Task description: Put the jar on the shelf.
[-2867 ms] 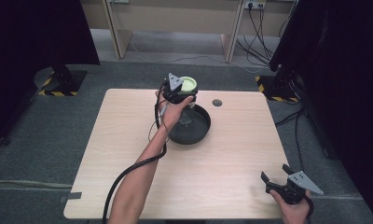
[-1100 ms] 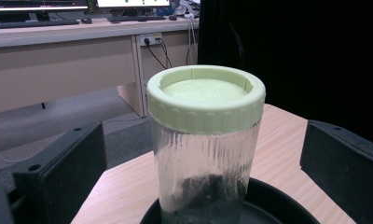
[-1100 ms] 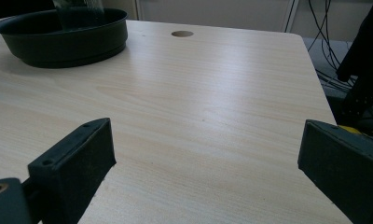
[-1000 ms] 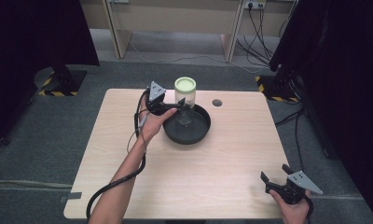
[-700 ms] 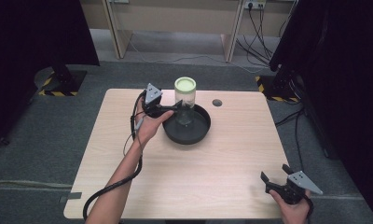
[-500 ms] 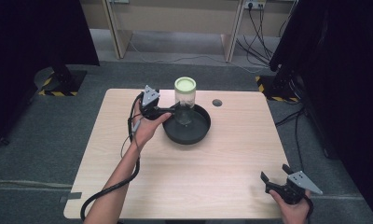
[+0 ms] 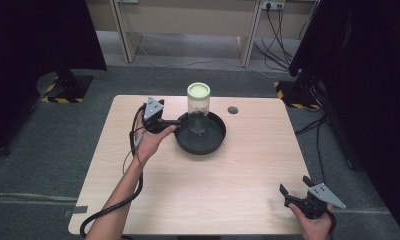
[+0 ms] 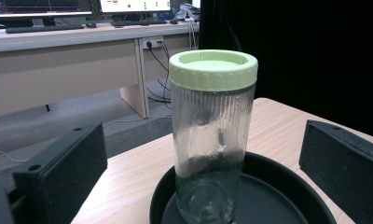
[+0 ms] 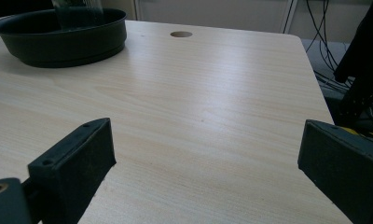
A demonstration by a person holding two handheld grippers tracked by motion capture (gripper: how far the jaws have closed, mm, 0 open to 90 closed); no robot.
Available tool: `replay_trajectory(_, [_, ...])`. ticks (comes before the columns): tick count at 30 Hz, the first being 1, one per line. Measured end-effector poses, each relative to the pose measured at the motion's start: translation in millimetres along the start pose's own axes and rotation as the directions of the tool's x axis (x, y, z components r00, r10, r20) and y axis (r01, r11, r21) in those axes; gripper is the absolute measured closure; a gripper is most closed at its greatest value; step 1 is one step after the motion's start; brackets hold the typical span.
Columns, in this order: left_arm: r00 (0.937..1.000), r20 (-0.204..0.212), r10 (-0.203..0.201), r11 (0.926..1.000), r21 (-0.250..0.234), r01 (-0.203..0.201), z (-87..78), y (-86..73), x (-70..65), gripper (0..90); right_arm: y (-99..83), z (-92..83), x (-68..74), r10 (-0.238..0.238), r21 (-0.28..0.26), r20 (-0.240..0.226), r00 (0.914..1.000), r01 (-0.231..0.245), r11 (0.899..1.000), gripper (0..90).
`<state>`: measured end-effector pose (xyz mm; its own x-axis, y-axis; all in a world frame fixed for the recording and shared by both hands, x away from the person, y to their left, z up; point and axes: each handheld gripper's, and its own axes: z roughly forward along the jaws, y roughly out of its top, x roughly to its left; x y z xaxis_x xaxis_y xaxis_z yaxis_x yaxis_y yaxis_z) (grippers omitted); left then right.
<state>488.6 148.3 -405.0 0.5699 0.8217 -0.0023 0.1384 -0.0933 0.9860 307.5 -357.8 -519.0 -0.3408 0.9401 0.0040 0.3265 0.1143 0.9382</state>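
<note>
Near the far middle of the tabletop (image 7: 138, 200), a ribbed glass jar (image 7: 198, 112) with a pale green lid (image 7: 198, 90) stands upright inside a black round tray (image 7: 213, 144). Just left of the tray, the left tool (image 7: 180, 121) has its jaws spread wide, gripping nothing and facing the jar. At the near right corner, the right tool (image 7: 294, 190) rests equally open and empty.

No legible text, label, brand, number or sign anywhere; monitor screens too blurred.
</note>
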Motion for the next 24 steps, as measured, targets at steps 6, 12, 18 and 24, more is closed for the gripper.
replay_trajectory(6, [0.9999, -0.003, 0.010, 0.9998, -0.016, -0.011, -7.7, -1.9, 0.3, 0.3, -0.1, -0.1, 0.2, -0.001, -0.001, 0.001, 1.0000, 0.001, 1.000, 3.9])
replay_trajectory(12, [1.0000, -0.003, 0.008, 0.9998, -0.021, -0.008, -15.6, -4.1, 1.5, 0.2, -0.1, -0.2, 0.2, -0.001, -0.002, 0.002, 1.0000, 0.001, 1.000, 3.9])
replay_trajectory(18, [0.9998, -0.005, 0.021, 0.9996, -0.020, -0.021, -23.3, -9.1, 2.0, 0.2, -0.1, -0.2, 0.1, 0.002, -0.003, 0.000, 1.0000, -0.002, 1.000, 3.9])
replay_trajectory(24, [0.9997, -0.009, 0.021, 0.9996, -0.019, -0.021, -31.5, -16.7, 5.0, 0.2, -0.1, -0.3, 0.1, 0.000, -0.003, 0.001, 1.0000, 0.000, 1.000, 3.9])
